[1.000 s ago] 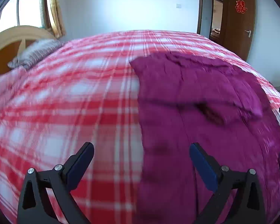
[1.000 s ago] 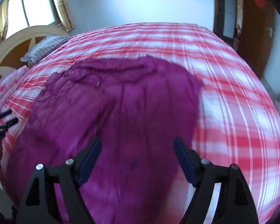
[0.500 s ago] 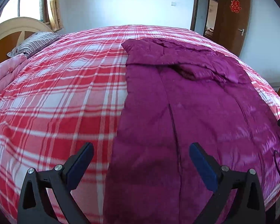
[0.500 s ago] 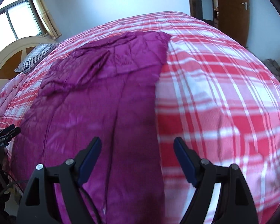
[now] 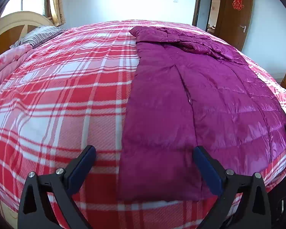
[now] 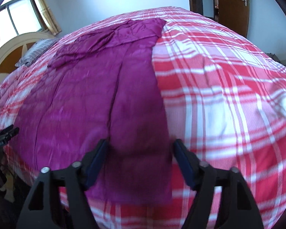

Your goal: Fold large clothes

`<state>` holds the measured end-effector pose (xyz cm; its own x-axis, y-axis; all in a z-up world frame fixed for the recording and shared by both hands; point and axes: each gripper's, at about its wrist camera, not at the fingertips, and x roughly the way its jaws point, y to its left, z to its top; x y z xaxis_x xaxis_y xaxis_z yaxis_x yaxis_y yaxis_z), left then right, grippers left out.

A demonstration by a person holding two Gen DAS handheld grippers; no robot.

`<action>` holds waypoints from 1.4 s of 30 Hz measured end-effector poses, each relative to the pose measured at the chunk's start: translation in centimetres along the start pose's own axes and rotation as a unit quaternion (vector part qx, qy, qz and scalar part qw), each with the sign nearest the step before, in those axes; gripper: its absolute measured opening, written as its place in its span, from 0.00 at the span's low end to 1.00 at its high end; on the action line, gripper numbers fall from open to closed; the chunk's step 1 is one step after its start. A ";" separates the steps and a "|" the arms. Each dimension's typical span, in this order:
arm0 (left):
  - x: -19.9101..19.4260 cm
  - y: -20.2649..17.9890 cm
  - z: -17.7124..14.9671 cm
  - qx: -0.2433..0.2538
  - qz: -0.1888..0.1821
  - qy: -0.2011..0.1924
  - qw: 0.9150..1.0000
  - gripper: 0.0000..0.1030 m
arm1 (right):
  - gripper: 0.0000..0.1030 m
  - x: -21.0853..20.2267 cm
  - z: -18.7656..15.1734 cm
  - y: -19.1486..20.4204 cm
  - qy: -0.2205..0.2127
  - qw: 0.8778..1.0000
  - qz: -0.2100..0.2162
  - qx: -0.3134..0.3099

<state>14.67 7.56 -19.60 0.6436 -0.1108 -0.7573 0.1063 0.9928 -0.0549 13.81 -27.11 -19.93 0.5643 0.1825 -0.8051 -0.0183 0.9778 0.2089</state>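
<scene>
A large magenta padded coat (image 5: 200,99) lies spread flat on the red plaid bed cover (image 5: 57,95), collar end far, hem near. My left gripper (image 5: 144,152) hovers open over the coat's near left hem corner, with one finger over the plaid and the other over the coat. In the right wrist view the coat (image 6: 85,105) fills the left half. My right gripper (image 6: 140,143) hangs over its near right hem corner. Its jaws are closing with that corner of fabric between them, and the pads do not visibly press it. The other gripper's tips (image 6: 5,135) show at the left edge.
A striped pillow (image 5: 38,36) and a cream and wood headboard (image 5: 15,24) stand at the far left, beside a pink quilt (image 5: 2,64). A brown door (image 5: 236,13) stands open at the far right. The bed's near edge (image 5: 152,210) lies just below the grippers.
Both grippers have drawn back toward the near edge of the bed, so the coat's hem now lies between their fingers. The right jaws have narrowed; the left jaws stay wide.
</scene>
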 end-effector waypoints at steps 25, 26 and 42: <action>-17.7 0.5 1.9 -0.033 -0.205 -0.151 0.967 0.03 | 0.09 -15.2 -2.5 1.6 -0.127 0.983 0.131 0.008; -18.4 0.6 2.3 -0.038 -0.211 -0.159 0.964 0.03 | 0.09 -16.1 -2.4 1.6 -0.138 0.981 0.135 0.009; -6.4 -0.4 17.3 -0.050 -0.184 -0.146 0.971 0.04 | 0.09 -12.5 12.1 -1.1 -0.213 0.967 0.125 0.063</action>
<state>23.64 7.14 -3.43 0.7645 -0.4523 -0.4593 0.3047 0.8815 -0.3607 16.76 -31.75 -3.35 0.8445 0.3266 -0.4245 -0.1130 0.8833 0.4549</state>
